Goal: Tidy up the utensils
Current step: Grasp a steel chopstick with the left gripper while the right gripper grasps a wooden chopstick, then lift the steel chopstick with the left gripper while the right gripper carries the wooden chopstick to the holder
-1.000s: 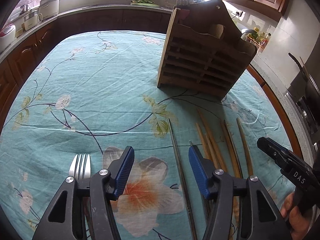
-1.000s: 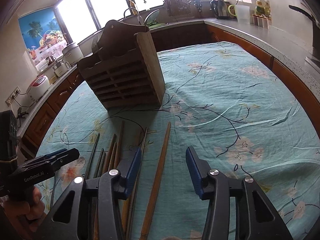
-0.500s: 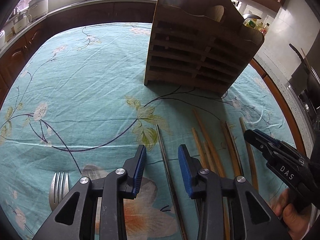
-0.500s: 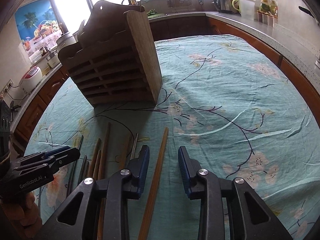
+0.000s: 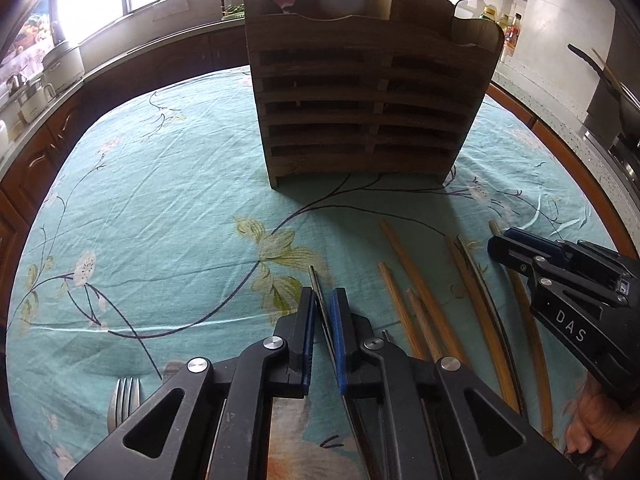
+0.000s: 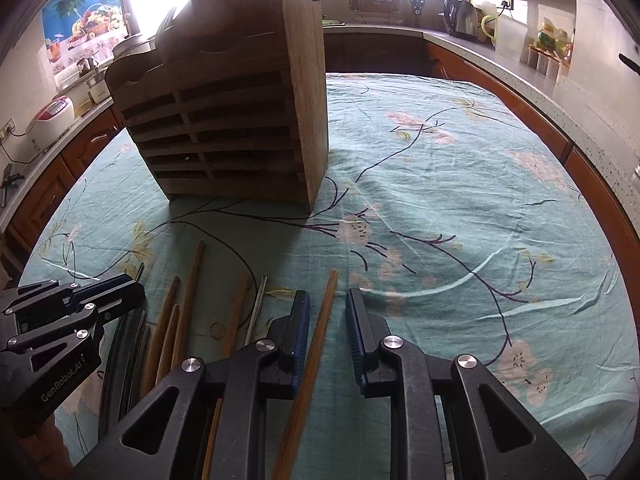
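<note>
Two chopsticks are framed by claws near the table's front edge: a thin metal chopstick (image 5: 319,294) is pinched between the left gripper (image 5: 321,300)'s blue pads, clamped tight, while a wooden chopstick (image 6: 316,336) lies between the right gripper (image 6: 327,304)'s jaws, which are closing but not yet pressing it. More wooden chopsticks (image 5: 412,280) lie loose between them on the floral tablecloth (image 5: 160,200). A fork (image 5: 124,402) rests toward the left front edge. Beyond, mid-table, stands the slatted wooden utensil rack (image 5: 364,100).

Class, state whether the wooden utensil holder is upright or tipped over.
Upright: the wooden utensil holder stands on its base on the tablecloth, utensil tips poking from its top.
</note>
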